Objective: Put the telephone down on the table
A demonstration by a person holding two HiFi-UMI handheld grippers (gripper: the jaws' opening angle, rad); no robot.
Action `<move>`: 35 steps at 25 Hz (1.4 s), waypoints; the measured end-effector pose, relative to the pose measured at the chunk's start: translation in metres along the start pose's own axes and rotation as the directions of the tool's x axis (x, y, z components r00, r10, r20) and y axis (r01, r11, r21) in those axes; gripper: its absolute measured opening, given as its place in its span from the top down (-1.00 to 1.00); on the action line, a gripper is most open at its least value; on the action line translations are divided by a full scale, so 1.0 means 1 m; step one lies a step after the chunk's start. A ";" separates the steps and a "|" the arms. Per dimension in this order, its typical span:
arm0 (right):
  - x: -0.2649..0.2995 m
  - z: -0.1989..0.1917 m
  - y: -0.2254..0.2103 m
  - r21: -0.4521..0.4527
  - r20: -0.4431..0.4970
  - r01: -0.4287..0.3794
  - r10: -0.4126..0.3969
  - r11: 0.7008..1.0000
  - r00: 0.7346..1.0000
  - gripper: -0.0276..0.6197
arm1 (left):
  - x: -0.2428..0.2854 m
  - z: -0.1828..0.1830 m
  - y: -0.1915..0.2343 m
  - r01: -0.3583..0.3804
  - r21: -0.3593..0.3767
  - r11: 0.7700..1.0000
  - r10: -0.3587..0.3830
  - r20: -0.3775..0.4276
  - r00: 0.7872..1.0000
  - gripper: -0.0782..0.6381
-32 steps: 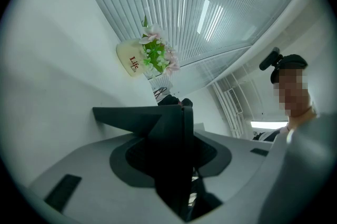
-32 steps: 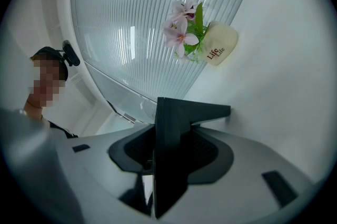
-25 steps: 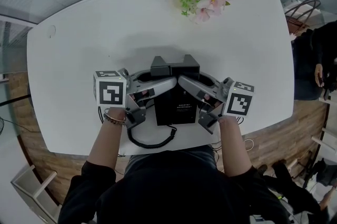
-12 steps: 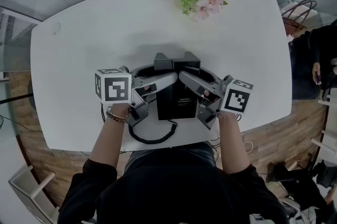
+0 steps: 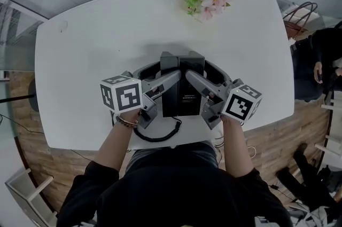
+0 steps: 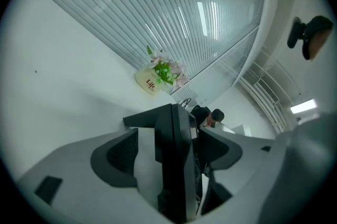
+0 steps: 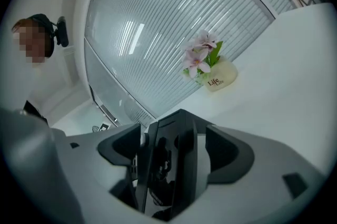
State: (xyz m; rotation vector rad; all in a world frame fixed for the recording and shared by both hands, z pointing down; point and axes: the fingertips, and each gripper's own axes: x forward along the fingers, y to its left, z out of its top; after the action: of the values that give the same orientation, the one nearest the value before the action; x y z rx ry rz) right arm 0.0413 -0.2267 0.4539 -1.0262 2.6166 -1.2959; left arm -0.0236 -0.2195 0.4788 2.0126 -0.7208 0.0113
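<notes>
Bright, even overhead light; ceiling light strips (image 6: 206, 17) glare slightly. Faint soft shadow on table (image 5: 96, 49) just beyond the telephone (image 5: 181, 103). Strong fisheye warp, black corners in gripper views; foreground soft.

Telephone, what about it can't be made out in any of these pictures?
- Label print on the telephone: head view, too small to read.
- Its underside: head view, its own body covers it.
- Far end of the cord: head view, slips under the left gripper, whose jaws have just been opening, telephone between them.
</notes>
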 end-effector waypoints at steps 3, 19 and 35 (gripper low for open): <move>-0.006 0.008 0.002 -0.027 0.043 0.031 -0.029 0.999 0.999 -0.25 | -0.006 0.004 -0.004 -0.030 0.049 0.998 0.028 0.030 0.999 -0.22; -0.050 0.051 0.068 -0.307 0.273 0.163 -0.078 0.938 0.959 -0.24 | -0.043 0.022 -0.075 -0.067 0.454 0.888 0.028 0.092 0.995 -0.22; -0.072 0.073 0.146 -0.508 0.394 0.204 0.016 0.837 0.919 -0.23 | -0.092 0.064 -0.136 -0.127 0.615 0.778 -0.035 0.245 0.969 -0.22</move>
State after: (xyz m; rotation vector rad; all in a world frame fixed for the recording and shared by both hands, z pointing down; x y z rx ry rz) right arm 0.0412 -0.1726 0.2837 -1.3264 2.6735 -0.2753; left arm -0.0501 -0.1767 0.3098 2.6725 -1.0232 0.0387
